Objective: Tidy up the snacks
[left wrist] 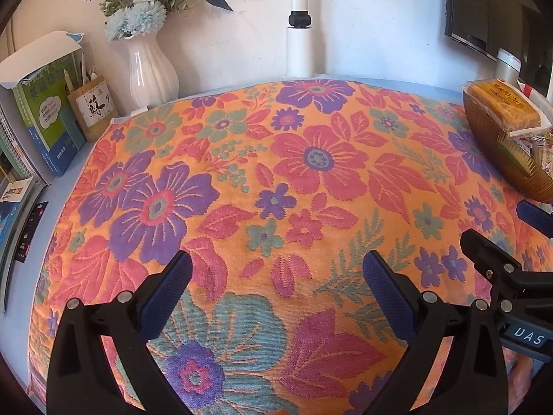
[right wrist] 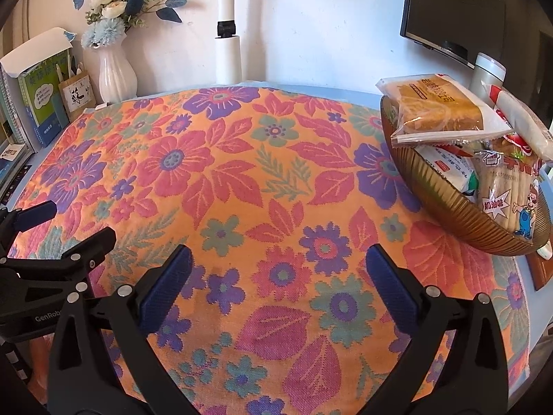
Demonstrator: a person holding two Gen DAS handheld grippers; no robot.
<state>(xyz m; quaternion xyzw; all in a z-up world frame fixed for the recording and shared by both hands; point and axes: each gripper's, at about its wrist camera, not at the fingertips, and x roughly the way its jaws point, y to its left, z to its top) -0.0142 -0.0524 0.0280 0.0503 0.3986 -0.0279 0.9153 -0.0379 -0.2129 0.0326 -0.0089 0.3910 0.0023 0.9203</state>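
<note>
Both hand-held grippers, left (left wrist: 276,280) and right (right wrist: 278,276), hover empty with jaws apart above the floral-cloth surface (right wrist: 242,180), since the snacks (right wrist: 446,110) already sit piled in the brown bowl (right wrist: 446,204).

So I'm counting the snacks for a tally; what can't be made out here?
- Bowl, right wrist view: lower packets hidden beneath the bread packet and biscuit packet; total unclear.
- Bowl, left wrist view: cut off by the right edge.
- Books: small print too small to read.
</note>
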